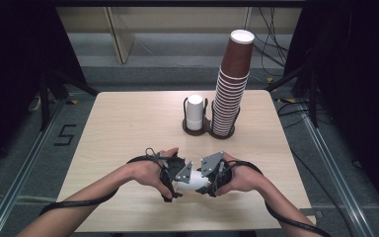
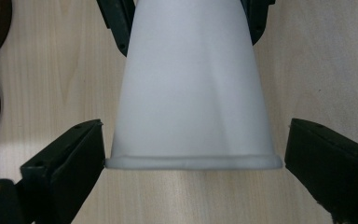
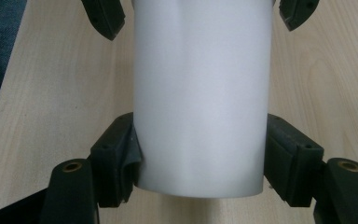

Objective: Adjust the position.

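A pale wooden table (image 1: 128,128) stands on a grey floor with dark curtains to either side and cables trailing behind it. Toward the far edge sits a dark two-ring cup holder (image 1: 208,129): its left ring has a short white cup (image 1: 195,112) upside down, its right ring a tall stack of brown paper cups (image 1: 230,89) leaning slightly. The wide middle and left of the tabletop are bare, leaving free room between the holder and the hands. Near the front edge, a white paper cup (image 1: 193,180) lies on its side between the two grippers, just above the wood. The right gripper (image 3: 200,154) has its jaws pressed against both walls of the cup at its base end, holding it. The left gripper (image 2: 193,158) faces the rim end; its jaws stand wide, the left one just at the rim's edge, the other clear of it, gripping nothing.
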`<state>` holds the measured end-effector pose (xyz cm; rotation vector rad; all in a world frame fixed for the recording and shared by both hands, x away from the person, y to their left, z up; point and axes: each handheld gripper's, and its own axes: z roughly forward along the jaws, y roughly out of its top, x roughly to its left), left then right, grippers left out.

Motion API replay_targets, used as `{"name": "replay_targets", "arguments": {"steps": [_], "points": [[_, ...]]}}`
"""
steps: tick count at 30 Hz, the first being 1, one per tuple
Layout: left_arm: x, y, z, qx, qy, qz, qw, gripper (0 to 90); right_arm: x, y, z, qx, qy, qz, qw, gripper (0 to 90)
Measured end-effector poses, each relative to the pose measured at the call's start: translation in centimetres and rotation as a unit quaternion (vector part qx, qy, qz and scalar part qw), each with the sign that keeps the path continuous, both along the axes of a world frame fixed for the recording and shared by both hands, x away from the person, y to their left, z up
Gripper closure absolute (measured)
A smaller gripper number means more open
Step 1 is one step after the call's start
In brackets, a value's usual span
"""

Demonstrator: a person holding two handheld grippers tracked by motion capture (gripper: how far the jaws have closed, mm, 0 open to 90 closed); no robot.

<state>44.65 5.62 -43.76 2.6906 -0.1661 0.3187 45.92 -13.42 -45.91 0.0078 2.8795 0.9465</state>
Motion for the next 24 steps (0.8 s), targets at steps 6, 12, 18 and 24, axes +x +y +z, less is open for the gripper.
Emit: {"name": "replay_targets", "arguments": {"steps": [6, 12, 18, 24], "points": [[0.0, 0.3, 0.1, -0.012, 0.001, 0.006, 0.9999, 3.8, 0.0, -0.4, -0.1, 0.004, -0.004, -0.005, 1.0, 34.2], [0.1, 0.6, 0.2, -0.021, -0.001, 0.011, 0.9997, 3.4, 0.2, -0.7, -0.1, 0.013, -0.014, 0.002, 0.9998, 34.2], [0.1, 1.0, 0.4, -0.031, 0.002, 0.015, 0.9994, 3.0, 0.1, -1.3, -0.2, 0.024, -0.019, -0.003, 0.9995, 34.2], [0.1, 1.2, 0.4, -0.046, 0.003, 0.019, 0.9987, 2.5, -0.1, -1.8, -0.3, 0.036, -0.023, -0.014, 0.999, 34.2]]}}
